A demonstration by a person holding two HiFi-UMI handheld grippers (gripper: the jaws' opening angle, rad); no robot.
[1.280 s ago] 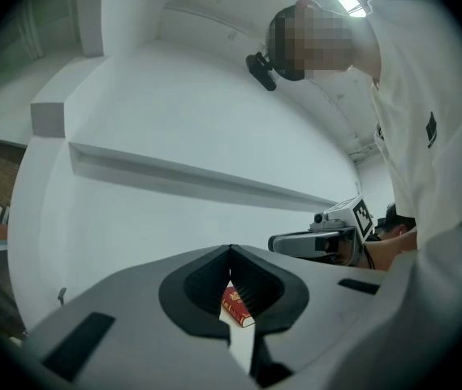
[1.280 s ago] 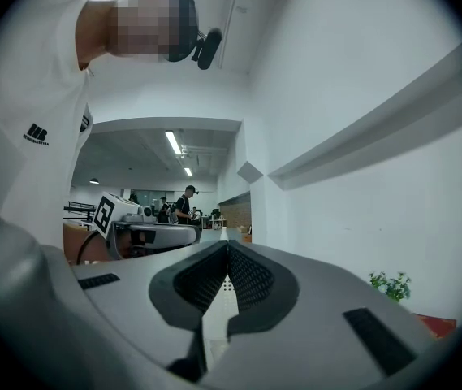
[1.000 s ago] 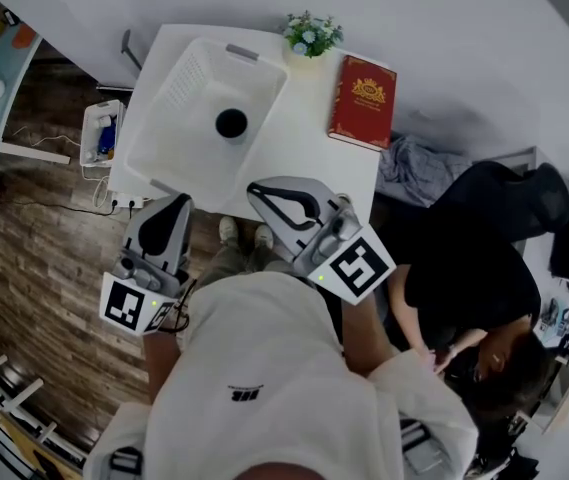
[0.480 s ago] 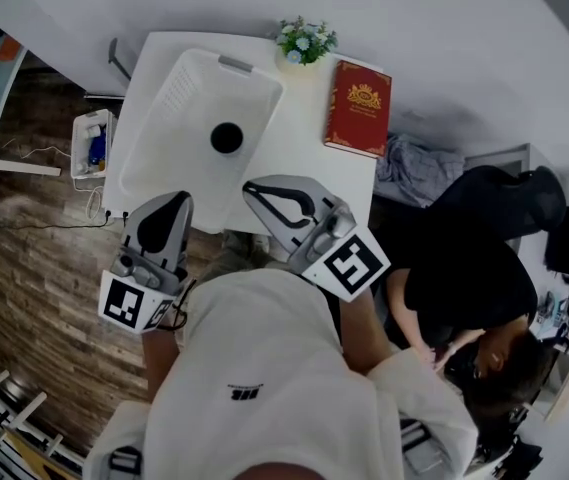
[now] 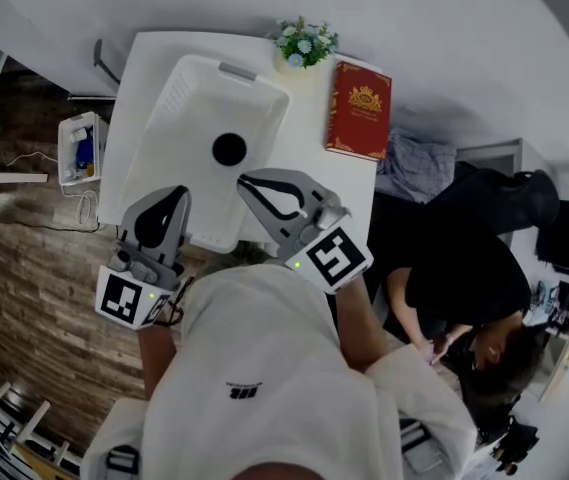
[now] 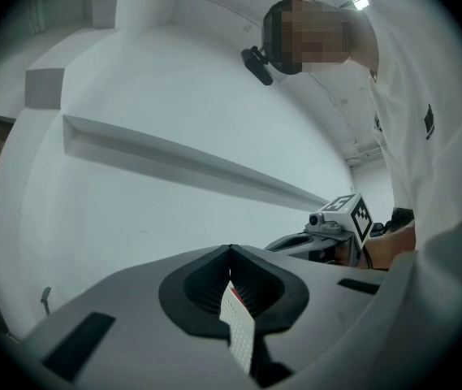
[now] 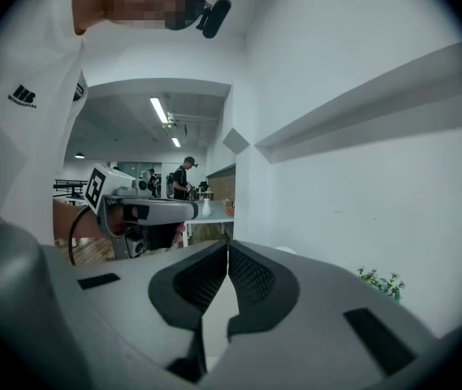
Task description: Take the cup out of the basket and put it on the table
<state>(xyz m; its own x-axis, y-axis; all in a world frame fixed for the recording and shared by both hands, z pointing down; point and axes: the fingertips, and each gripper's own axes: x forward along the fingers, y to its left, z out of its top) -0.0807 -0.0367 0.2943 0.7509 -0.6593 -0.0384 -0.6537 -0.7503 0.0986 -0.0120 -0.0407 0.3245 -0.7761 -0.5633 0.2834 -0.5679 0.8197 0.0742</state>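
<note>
Head view: smooth white rectangular worktop (image 5: 309,143) carrying a white plastic basket (image 5: 169,108), oblong with rounded corners and perforated walls. On the basket floor, near the middle and clear of the walls: round black cup (image 5: 229,149), seen from above as a dark disc. Flat on the worktop, right of the basket: red hardback book (image 5: 361,109) with a gold emblem. At the far edge, between basket and book: small potted plant (image 5: 305,41) with pale blossoms.

Left gripper (image 5: 176,192) and right gripper (image 5: 244,180): matt grey moulded shells, each with a black-and-white marker cube (image 5: 326,258), held over the basket's near end, apart from the cup.

Left fingers (image 6: 202,287): ribbed black pads, tips pressed together, nothing gripped. Right fingers (image 7: 194,283): likewise closed and empty.

Cup visible in the head view only. Left gripper view adds a sliver of perforated white behind the closed tips. Right gripper view adds plant leaves at lower right and a distant lit room (image 7: 157,169).
</note>
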